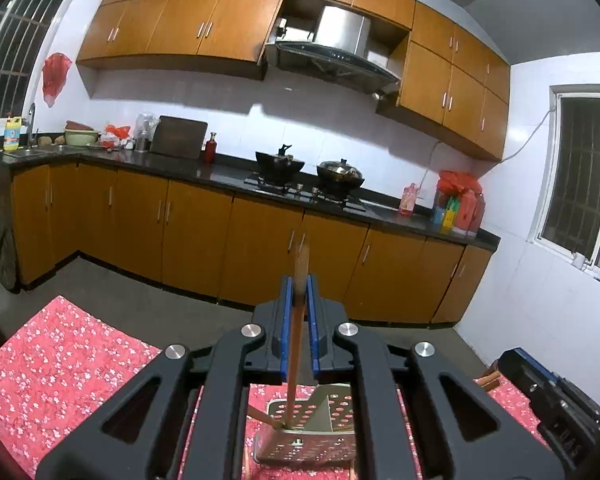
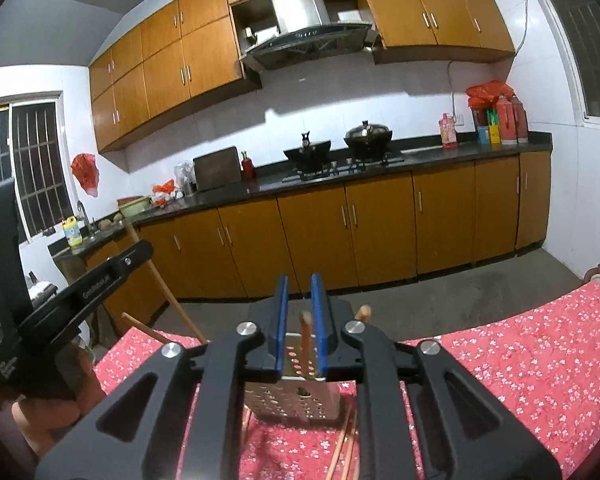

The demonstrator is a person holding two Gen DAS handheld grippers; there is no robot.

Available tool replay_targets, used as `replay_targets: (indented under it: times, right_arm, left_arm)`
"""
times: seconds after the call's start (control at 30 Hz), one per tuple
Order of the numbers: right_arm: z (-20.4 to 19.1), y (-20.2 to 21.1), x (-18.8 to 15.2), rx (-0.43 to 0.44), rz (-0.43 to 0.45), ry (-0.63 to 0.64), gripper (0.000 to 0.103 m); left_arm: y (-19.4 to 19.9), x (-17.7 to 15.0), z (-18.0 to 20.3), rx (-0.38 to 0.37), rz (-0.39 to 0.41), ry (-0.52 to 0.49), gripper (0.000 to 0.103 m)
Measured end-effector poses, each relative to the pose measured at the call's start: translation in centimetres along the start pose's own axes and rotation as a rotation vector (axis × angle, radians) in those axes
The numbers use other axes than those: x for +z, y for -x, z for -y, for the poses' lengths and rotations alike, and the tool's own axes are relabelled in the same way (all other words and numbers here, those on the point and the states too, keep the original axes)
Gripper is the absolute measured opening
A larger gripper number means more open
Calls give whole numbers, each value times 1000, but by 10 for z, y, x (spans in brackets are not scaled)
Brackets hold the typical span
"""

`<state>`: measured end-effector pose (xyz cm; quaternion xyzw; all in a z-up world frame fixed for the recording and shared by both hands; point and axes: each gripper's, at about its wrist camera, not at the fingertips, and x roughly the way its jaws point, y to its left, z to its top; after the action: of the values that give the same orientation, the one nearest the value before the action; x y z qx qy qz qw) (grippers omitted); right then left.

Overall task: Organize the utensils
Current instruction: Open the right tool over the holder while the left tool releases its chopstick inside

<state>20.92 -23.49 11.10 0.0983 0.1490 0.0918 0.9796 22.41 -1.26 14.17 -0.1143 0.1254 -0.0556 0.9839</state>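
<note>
A perforated metal utensil holder (image 1: 312,436) stands on the red floral tablecloth (image 1: 60,368), right below both grippers. My left gripper (image 1: 299,288) is shut on a wooden chopstick (image 1: 296,344) that hangs down with its tip inside the holder. In the right wrist view, the holder (image 2: 296,396) sits under my right gripper (image 2: 299,292), whose jaws stand slightly apart around an upright chopstick (image 2: 306,336) in the holder; contact is unclear. More chopsticks (image 2: 344,452) lie on the cloth beside the holder.
The left gripper's body (image 2: 60,304) shows at the left of the right wrist view, with its chopstick (image 2: 168,292) slanting down. The right gripper's body (image 1: 548,396) shows at the left wrist view's right edge. Kitchen counter (image 1: 228,176) and cabinets stand beyond the table.
</note>
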Motion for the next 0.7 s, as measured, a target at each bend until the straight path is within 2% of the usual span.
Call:
replay_targets:
  times: [0.27,0.43,0.5,0.6,0.7]
  right_arm:
    - [6,51,6,14,86,-15,16]
    - [19,73,-18,-13,59,-14,16]
    - [30,70,-40,-46,-7,-25,18]
    - [51,48,-85,-93,-173,-65,18]
    - [66,23,-134,-115,-347,-104,19]
  left_arm:
    - [35,12,-9,-30,44,33,8]
    - [67,0,-28,-32,35,45,8]
    - [71,-13,-35,-17,-5,29,8]
    - [65,-49,-47,36,-131,-22,8]
    - [53,-85,-58,56,-258,-48,8]
